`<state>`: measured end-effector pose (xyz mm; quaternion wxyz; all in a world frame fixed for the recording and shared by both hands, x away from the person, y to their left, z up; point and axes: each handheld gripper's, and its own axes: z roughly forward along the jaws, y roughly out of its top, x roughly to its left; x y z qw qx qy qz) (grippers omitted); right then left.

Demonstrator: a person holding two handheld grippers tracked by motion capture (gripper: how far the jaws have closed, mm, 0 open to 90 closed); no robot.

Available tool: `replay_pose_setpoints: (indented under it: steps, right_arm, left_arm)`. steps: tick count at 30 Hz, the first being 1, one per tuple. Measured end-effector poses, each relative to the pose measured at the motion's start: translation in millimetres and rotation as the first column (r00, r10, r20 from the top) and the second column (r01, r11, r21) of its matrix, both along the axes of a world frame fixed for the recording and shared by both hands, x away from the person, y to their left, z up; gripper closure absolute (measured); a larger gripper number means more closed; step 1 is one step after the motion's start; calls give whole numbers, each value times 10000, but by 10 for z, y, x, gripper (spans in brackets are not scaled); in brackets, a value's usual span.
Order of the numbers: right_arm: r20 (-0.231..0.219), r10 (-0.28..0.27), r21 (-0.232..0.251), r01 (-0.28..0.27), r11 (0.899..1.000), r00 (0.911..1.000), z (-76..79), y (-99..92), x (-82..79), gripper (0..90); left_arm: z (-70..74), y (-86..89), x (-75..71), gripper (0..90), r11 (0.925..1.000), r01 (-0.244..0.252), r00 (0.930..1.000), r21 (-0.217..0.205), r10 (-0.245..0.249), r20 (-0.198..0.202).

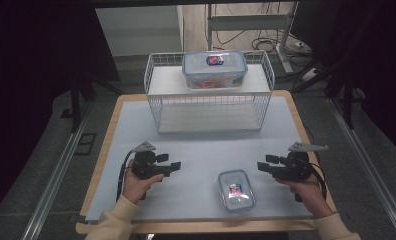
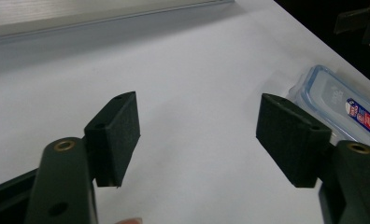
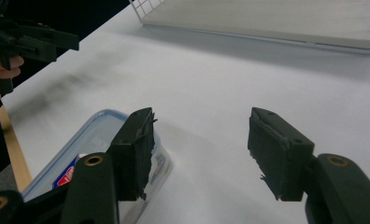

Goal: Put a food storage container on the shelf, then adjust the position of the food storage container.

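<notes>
Left claw: jaws apart, nothing between them, hovering over bare white surface on the left side and pointing inward. In the left gripper view the pads frame empty surface, with the small container off to one side, well clear of them.

Centre, near the front edge: small container, clear box with blue-rimmed lid on, lying flat on the surface between the two claws. Nothing touches it.

Behind it, at the back of the surface: white wire rack with a larger lidded container already sitting on its top shelf (the lower level looks vacant).

Right claw: jaws also apart, empty, pointing inward toward the left one. In the right gripper view the small container lies just beside one pad, not between the two.

Status, my read: the large box is already stowed on the rack, the small one not yet picked up. Remaining: grasp it, lift, carry to the rack, set down. Roughly halfway at best.
</notes>
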<state>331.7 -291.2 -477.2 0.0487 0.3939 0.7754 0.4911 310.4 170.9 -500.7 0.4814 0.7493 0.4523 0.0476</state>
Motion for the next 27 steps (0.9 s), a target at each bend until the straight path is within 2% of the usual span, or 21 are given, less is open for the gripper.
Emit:
replay_pose_setpoints:
  steps: [7, 11, 14, 19, 23, 27]
  right_arm:
    - [-42, 31, -251, -32, 9997, 10000, -44, -14, -91, 353]
    - [-70, 31, -328, -33, 9995, 10000, -69, -50, -196, 406]
    - [-142, 129, -387, -135, 9992, 9998, -101, -81, -271, 479]
    - [-428, 296, -905, -334, 9953, 9986, -172, -129, -425, 709]
    - [-530, 892, -1293, -954, 9870, 9946, -205, -129, -602, 874]
    - [-641, 1542, -1572, -1625, 9741, 9860, -248, -77, -812, 892]
  left_arm:
    - [-38, 1, -46, 272, 9998, -60, 9999, 185, 62, -142]
    - [-51, 6, -62, 271, 9997, -67, 9999, 237, 70, -128]
    - [-65, 11, -58, 271, 9995, -100, 9998, 286, 105, -181]
    - [-76, 24, -51, 271, 9995, -150, 9996, 270, 157, -244]
    - [-84, 16, -50, 272, 9996, -160, 9994, 235, 168, -305]
    - [-112, 4, -35, 273, 9996, -152, 9991, 220, 160, -387]
